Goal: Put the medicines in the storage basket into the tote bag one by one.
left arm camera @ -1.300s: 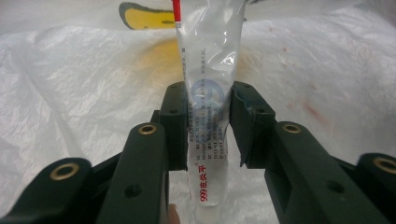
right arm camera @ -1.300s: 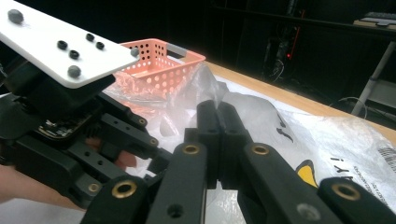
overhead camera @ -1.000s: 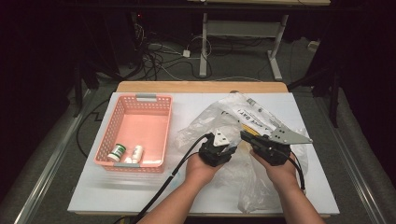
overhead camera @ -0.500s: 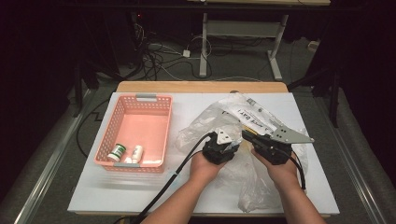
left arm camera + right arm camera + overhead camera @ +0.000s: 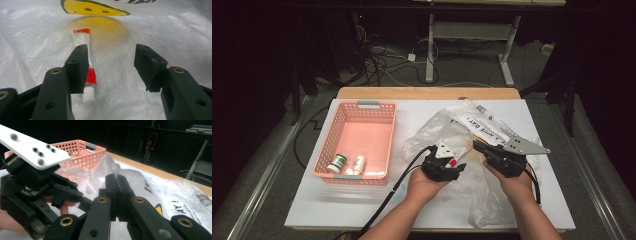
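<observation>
White table [image 5: 362, 200] first, then a crinkled plastic bag [image 5: 472, 125] spread across its right half and a pink basket [image 5: 367, 107] on the left with two small bottles [image 5: 347, 163] in its near end. Both grippers work on the bag. The right gripper [image 5: 116, 180] is clenched on a pinch of the film. The left gripper [image 5: 112, 67] has just been opening, and the small red-and-white tube [image 5: 83, 50] lies free on the bag beside its left jaw. Slack, slippery film could let the tube slide off or bunch under the jaws at a regrasp.
</observation>
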A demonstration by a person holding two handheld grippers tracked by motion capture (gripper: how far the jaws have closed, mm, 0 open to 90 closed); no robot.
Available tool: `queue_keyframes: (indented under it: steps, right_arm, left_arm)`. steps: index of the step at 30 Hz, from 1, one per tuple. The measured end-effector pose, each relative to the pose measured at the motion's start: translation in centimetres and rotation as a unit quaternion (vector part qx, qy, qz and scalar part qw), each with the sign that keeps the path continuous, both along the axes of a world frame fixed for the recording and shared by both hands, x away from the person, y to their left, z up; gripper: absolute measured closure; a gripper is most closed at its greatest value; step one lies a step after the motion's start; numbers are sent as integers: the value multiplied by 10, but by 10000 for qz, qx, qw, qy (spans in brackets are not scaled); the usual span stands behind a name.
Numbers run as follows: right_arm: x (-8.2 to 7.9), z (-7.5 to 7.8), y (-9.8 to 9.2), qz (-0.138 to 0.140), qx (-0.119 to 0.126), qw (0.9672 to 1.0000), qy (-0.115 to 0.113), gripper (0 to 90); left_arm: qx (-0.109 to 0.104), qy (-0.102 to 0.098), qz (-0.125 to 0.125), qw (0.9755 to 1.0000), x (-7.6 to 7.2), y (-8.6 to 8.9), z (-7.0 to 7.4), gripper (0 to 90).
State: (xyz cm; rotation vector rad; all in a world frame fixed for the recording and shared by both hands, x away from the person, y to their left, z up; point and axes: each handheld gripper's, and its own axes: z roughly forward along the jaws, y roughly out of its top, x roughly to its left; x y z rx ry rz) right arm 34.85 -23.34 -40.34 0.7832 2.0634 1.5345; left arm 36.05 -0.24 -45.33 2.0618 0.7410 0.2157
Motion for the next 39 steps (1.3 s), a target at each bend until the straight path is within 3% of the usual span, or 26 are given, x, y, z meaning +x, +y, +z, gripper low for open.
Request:
queue_keyframes:
  steps: [4, 15, 19, 25, 28, 35, 39]
  right_arm:
    - [-1, 0, -1, 2, -13, 10000, 5, 900]
    - [-3, -3, -2, 13, -105, 9999, 27, 900]
    - [-3, -5, -2, -11, -131, 9999, 49, 900]
    - [-4, -5, -4, -34, -130, 9999, 48, 900]
    - [-4, -5, -4, -46, -133, 9999, 27, 900]
    - [-4, -4, -4, -33, -134, 9999, 4, 900]
    - [-5, -4, -7, -77, -109, 9999, 17, 900]
  left_arm:
    - [-47, -46, -93, 9999, -10, 11, 1, 382]
    - [-180, 55, -334, 9993, -35, 39, 4, 223]
    - [-285, 128, -322, 9990, -44, 50, 5, 151]
    - [-268, -60, -314, 9991, -60, 63, 8, 85]
    - [-293, -28, -212, 9993, -65, 68, 5, 4]
    - [-346, 32, -219, 9992, -65, 69, 6, 0]
    - [-357, 4, -198, 9992, -67, 76, 14, 0]
